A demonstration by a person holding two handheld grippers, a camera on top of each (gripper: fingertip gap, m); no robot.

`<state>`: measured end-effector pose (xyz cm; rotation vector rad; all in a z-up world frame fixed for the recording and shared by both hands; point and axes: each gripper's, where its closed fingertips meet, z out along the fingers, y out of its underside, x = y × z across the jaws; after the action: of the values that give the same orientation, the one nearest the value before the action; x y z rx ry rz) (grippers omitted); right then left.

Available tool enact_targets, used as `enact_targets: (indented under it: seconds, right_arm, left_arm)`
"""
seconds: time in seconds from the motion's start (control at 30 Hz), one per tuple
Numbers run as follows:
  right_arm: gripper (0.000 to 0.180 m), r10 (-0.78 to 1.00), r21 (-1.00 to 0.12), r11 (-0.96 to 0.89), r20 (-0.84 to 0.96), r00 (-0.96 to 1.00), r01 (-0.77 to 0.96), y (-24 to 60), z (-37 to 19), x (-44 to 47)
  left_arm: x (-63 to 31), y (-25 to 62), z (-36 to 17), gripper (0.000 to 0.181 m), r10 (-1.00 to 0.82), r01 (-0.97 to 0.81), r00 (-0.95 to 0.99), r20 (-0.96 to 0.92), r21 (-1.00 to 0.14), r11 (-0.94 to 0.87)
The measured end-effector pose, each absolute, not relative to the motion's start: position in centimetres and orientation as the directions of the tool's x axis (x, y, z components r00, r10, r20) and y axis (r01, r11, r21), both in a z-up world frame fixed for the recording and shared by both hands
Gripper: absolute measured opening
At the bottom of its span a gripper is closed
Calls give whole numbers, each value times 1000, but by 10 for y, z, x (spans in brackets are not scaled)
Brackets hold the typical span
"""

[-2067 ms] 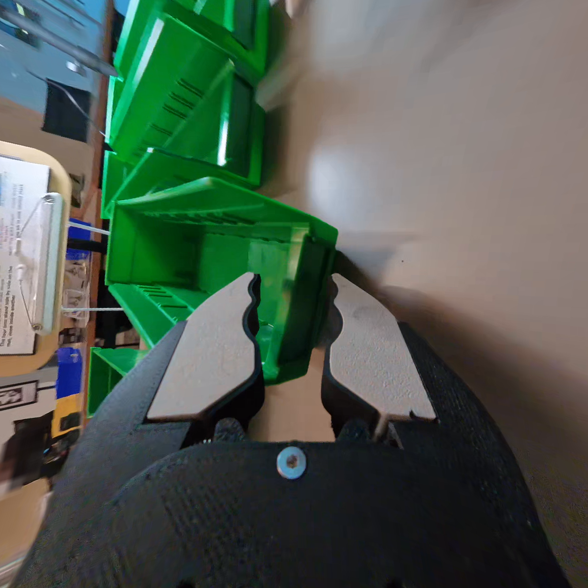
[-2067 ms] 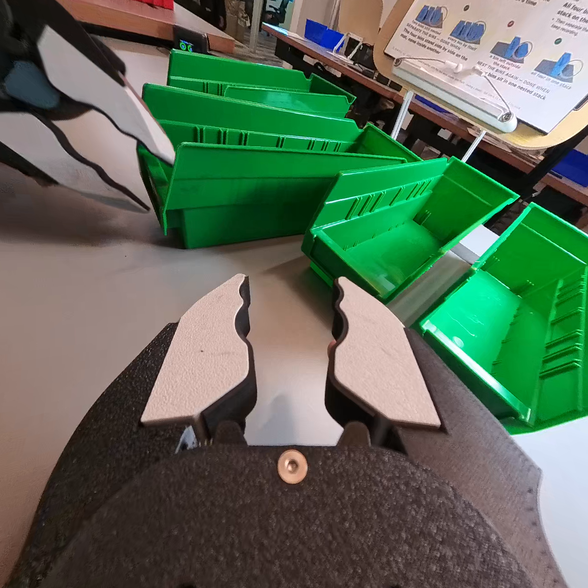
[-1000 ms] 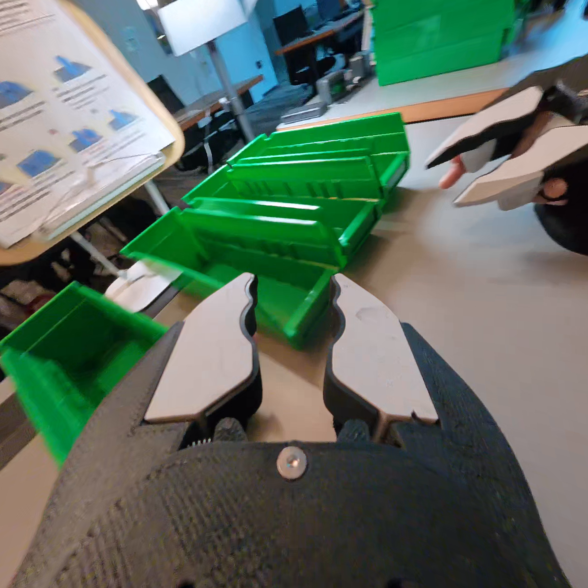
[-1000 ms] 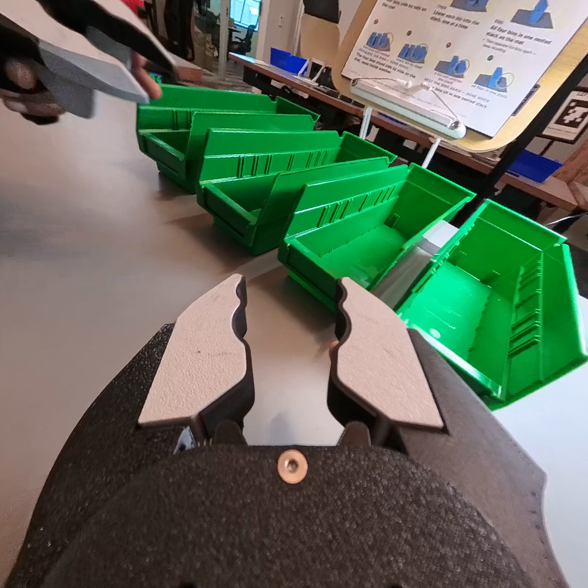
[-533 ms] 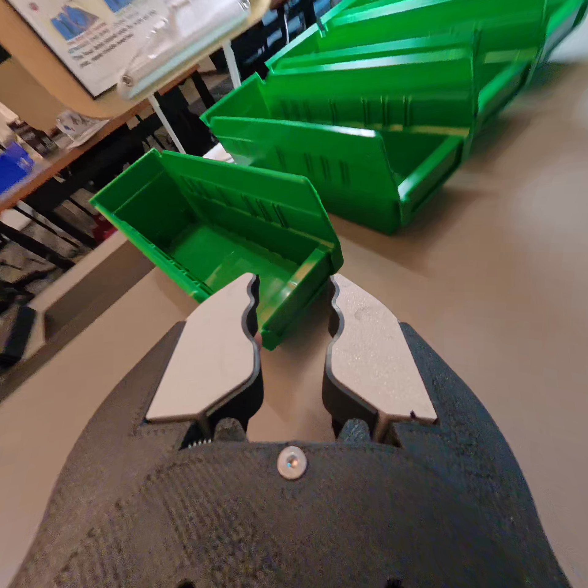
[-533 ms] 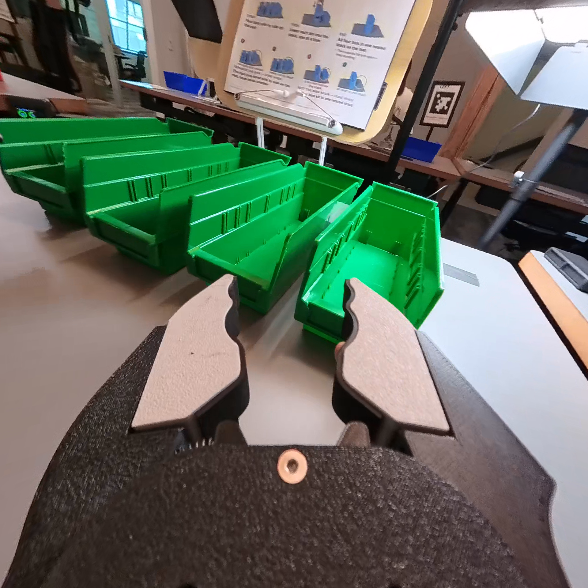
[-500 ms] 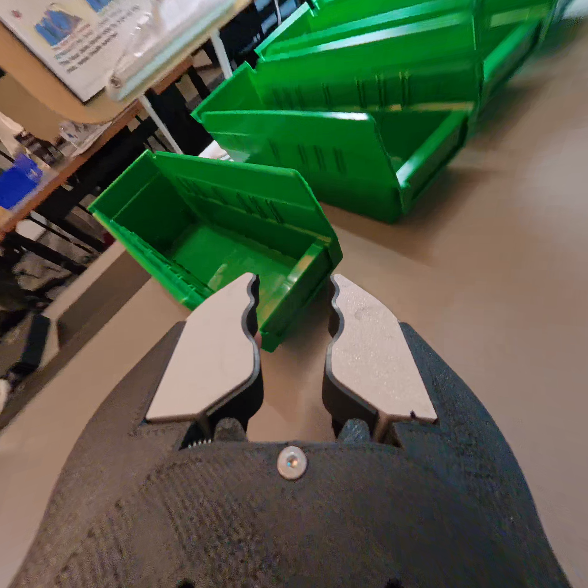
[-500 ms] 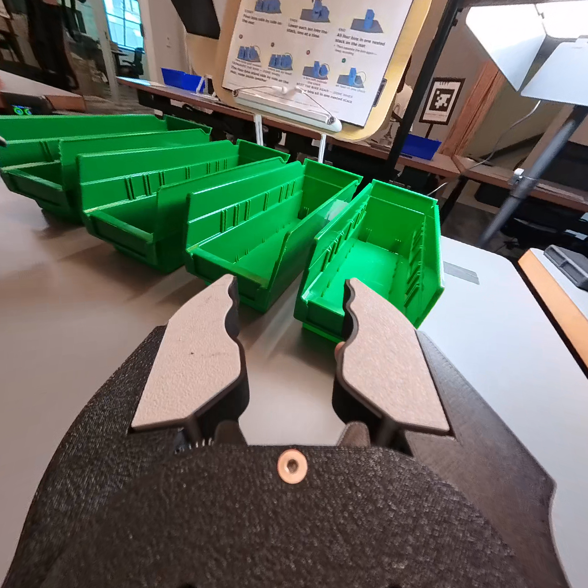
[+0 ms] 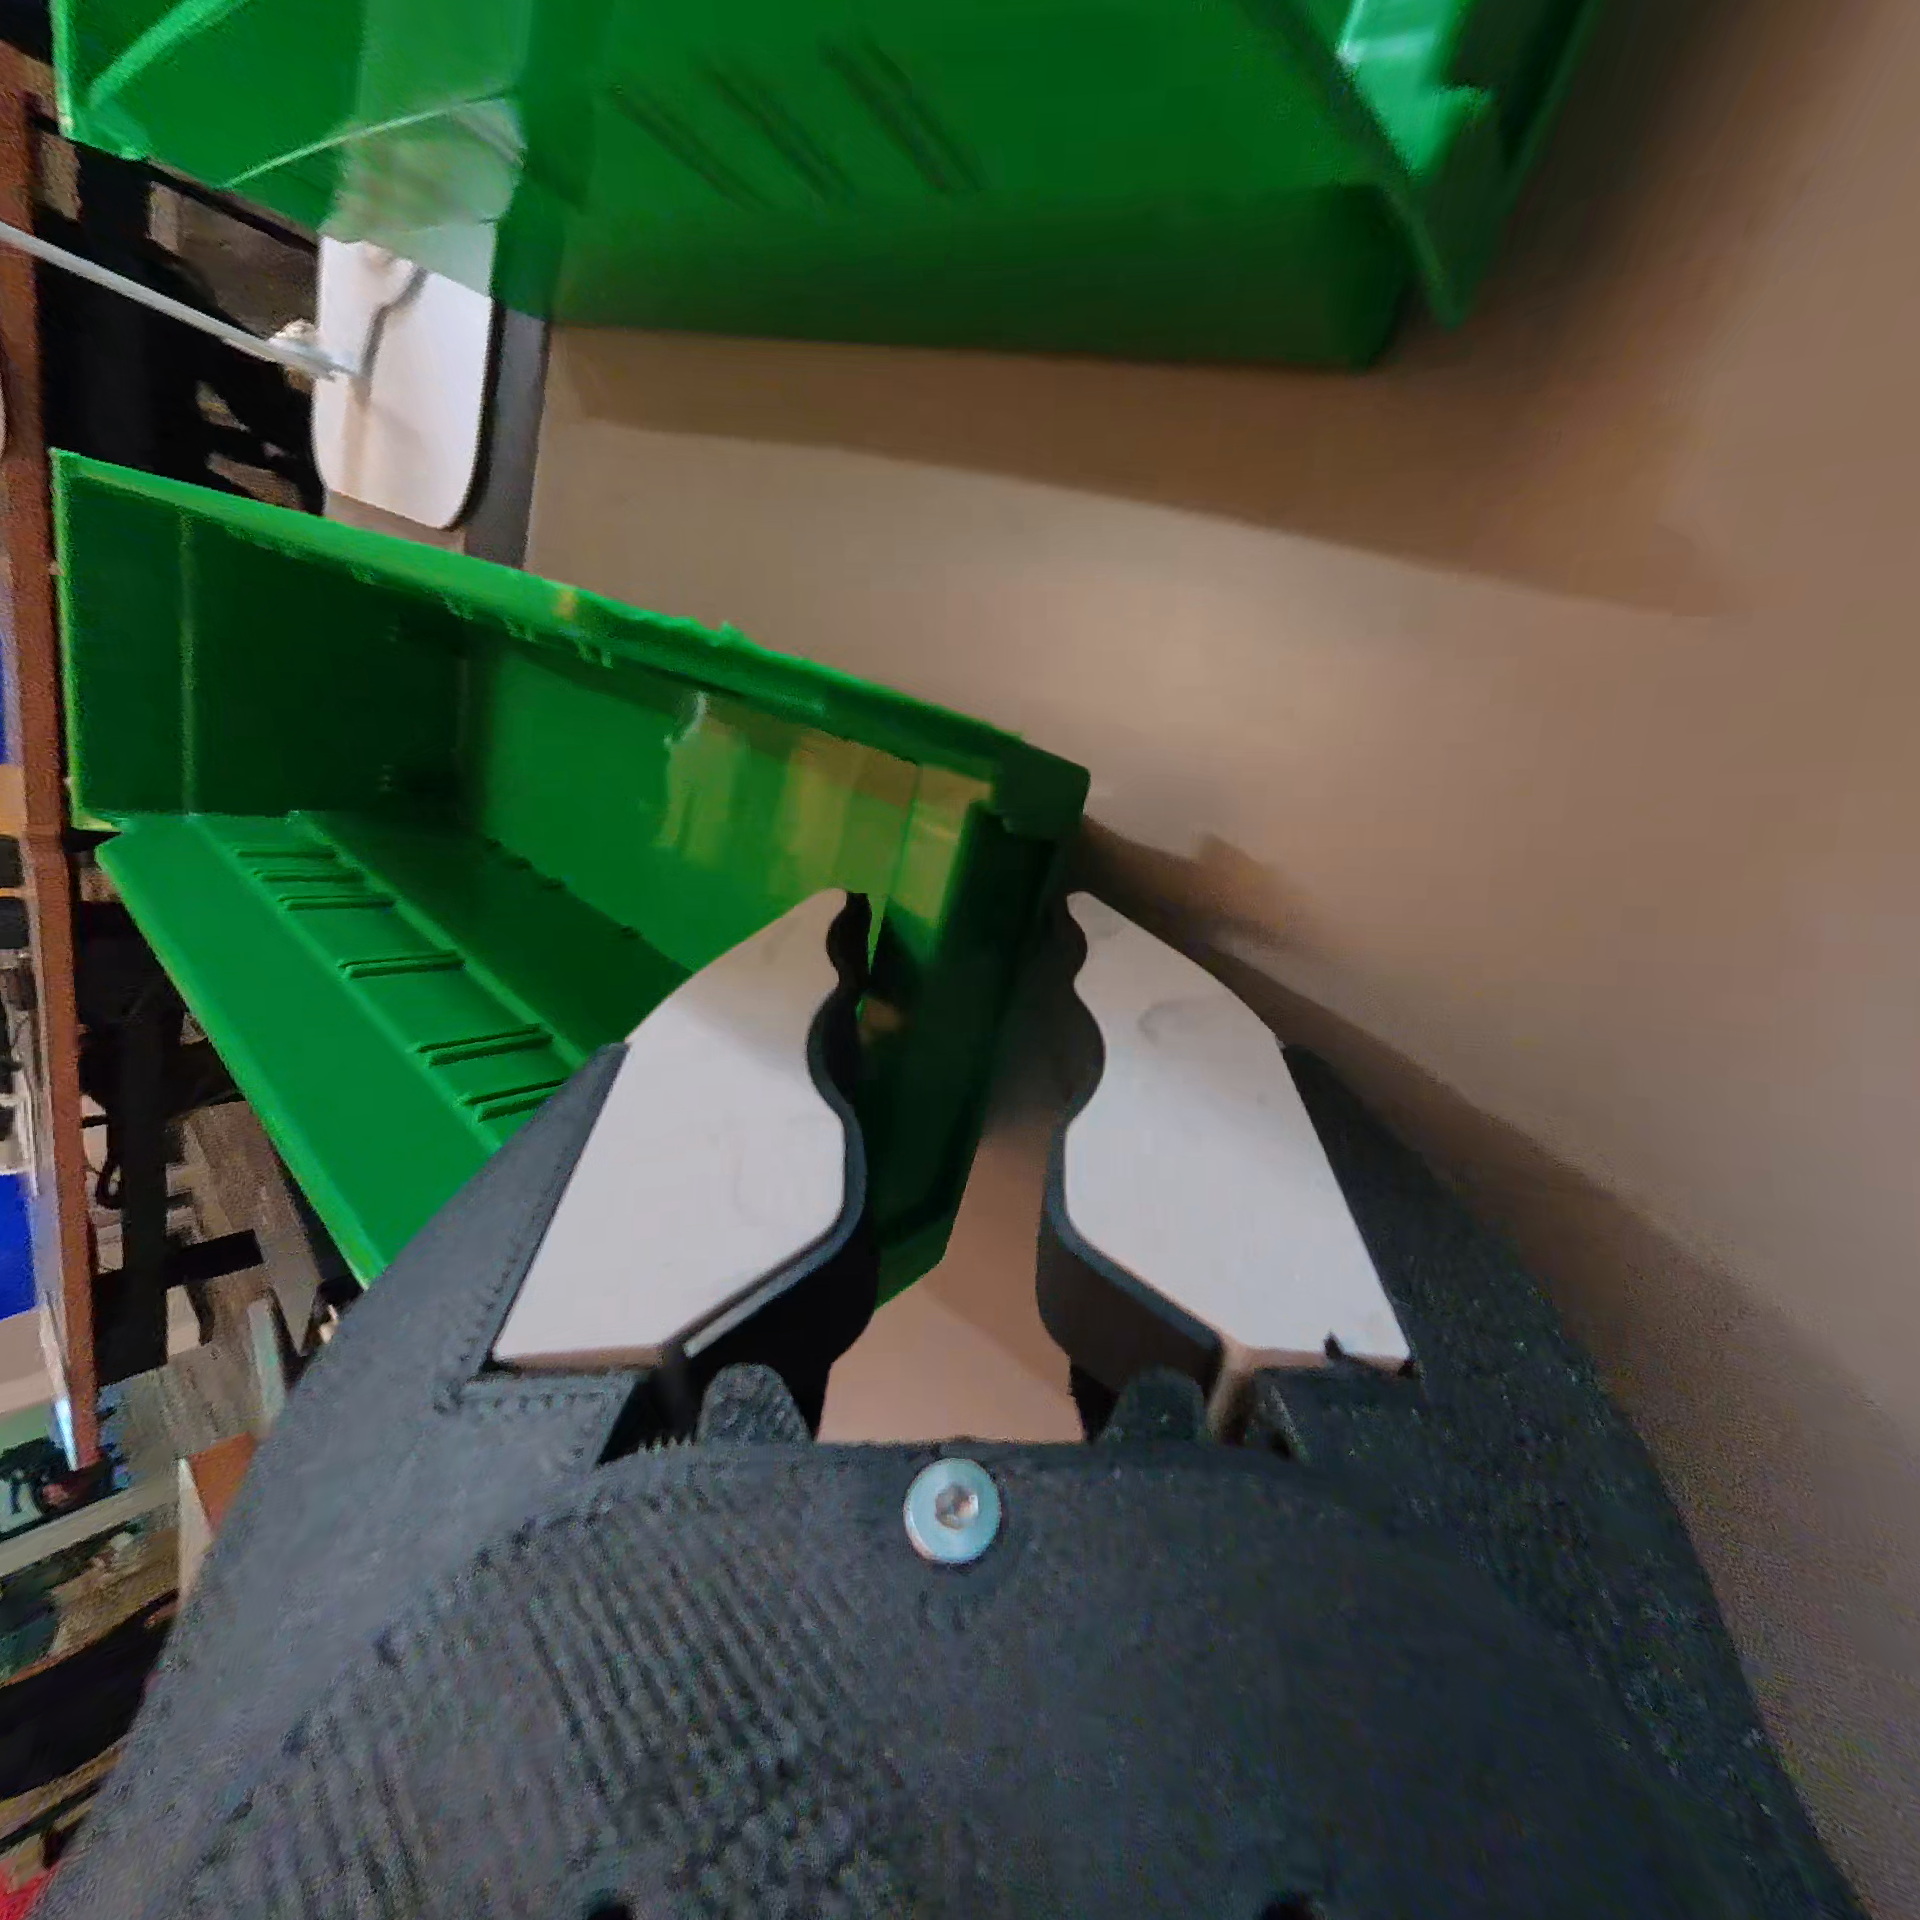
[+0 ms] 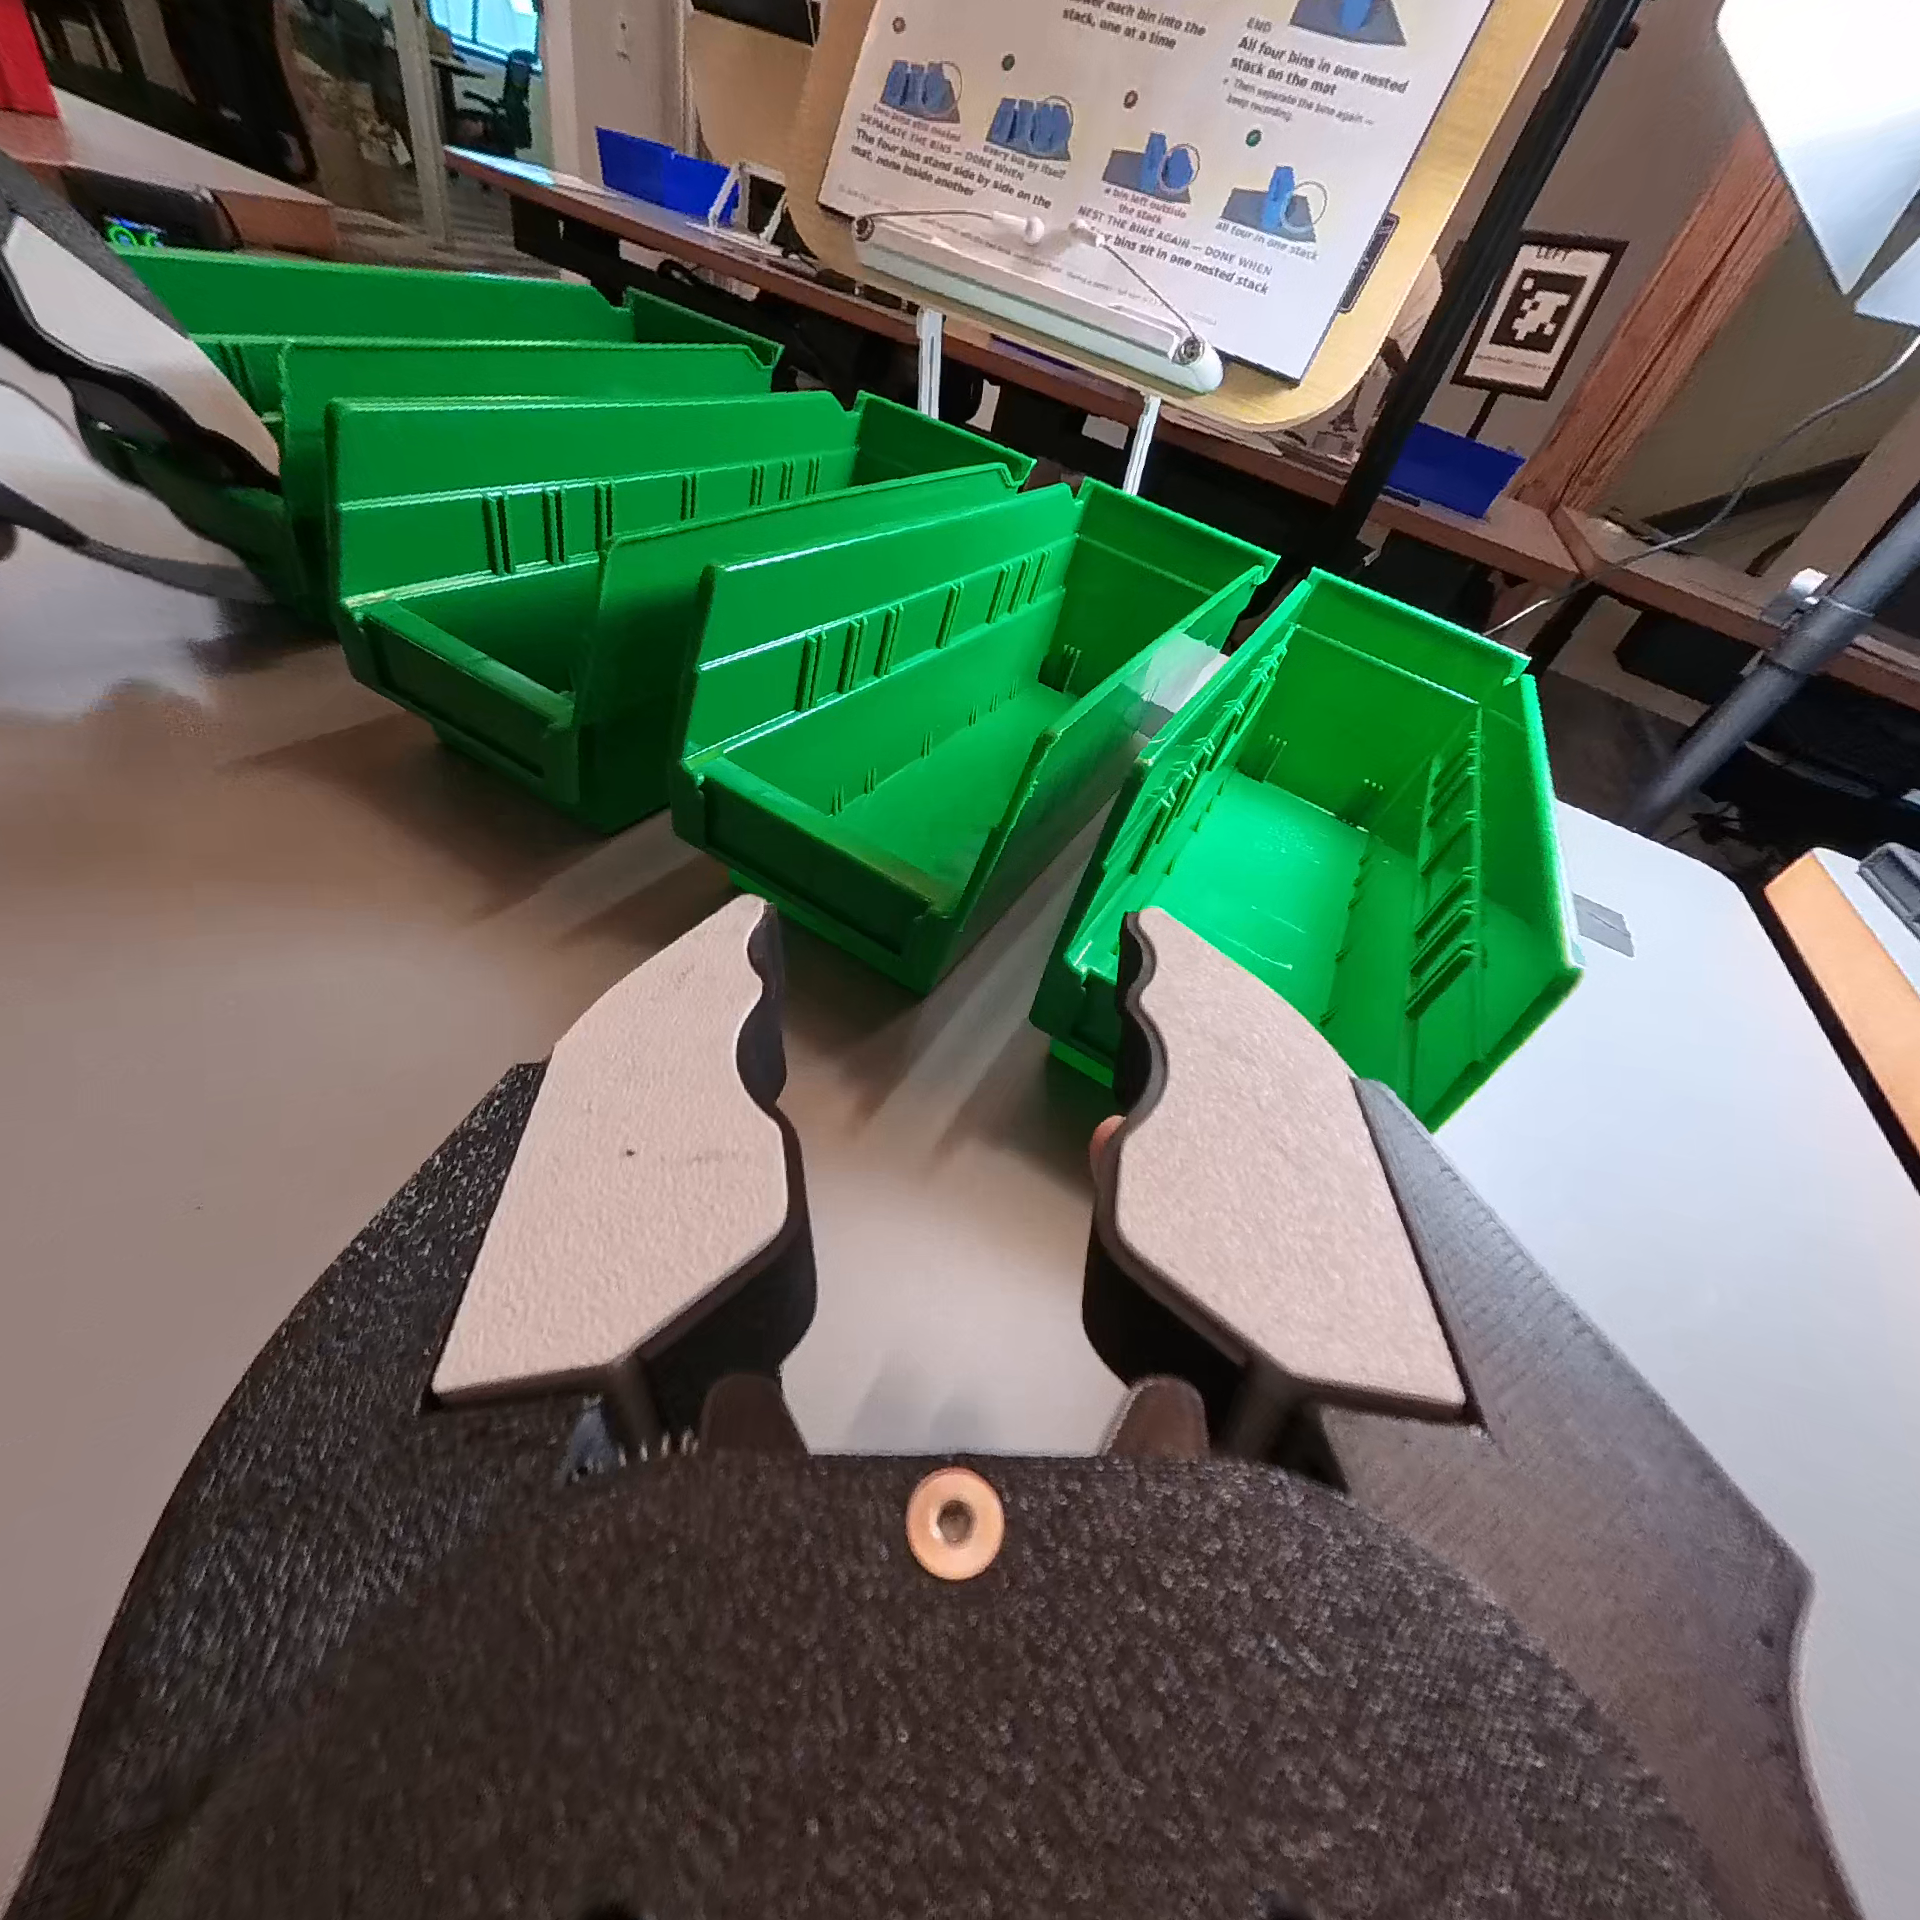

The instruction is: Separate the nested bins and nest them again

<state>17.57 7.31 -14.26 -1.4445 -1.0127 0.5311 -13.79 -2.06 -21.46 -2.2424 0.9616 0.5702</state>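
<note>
While the left gripper (image 9: 961, 935) straddles the front wall of a green bin (image 9: 436, 831) with its jaws spread and not yet pinching, the right gripper (image 10: 951, 935) hovers open above the grey table (image 10: 260, 987). Four green bins sit side by side on that table; the rightmost bin (image 10: 1351, 852) lies nearest the right gripper, below a clipboard (image 10: 1122, 135).

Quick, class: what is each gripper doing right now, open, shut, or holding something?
Left gripper: open, jaws straddling the front wall of a green bin, not clamped.
Right gripper: open, empty, above the table.
</note>
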Motion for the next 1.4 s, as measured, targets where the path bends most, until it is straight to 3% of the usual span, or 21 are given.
enact_targets:
  seconds: [0.23,0.37,0.47,0.67,0.9,1.2,1.4]
  right_arm:
    - [60,819,-956,138,257,513,259,71,-137,178]
    - [60,825,-950,144,271,496,279,69,-142,174]
    - [60,827,-945,151,282,486,291,68,-144,173]
    - [59,833,-948,148,273,481,282,67,-143,173]
    - [57,832,-948,163,281,478,273,65,-140,174]
    - [60,830,-949,161,278,484,270,65,-139,174]
    - [60,830,-949,163,281,483,272,65,-140,174]
  left_arm:
    - [-130,-70,-215,33,-580,-801,582,-569,-280,-529]
    - [-132,-82,-225,51,-606,-799,576,-549,-220,-559]
    - [-138,-72,-227,38,-588,-802,553,-590,-185,-569]
    - [-139,-65,-226,31,-603,-827,509,-614,-157,-539]
    - [-119,-64,-197,29,-559,-837,529,-638,-284,-468]
    - [-93,-56,-137,29,-467,-880,452,-760,-293,-374]
    - [-53,-32,-94,29,-510,-912,407,-758,-302,-278]
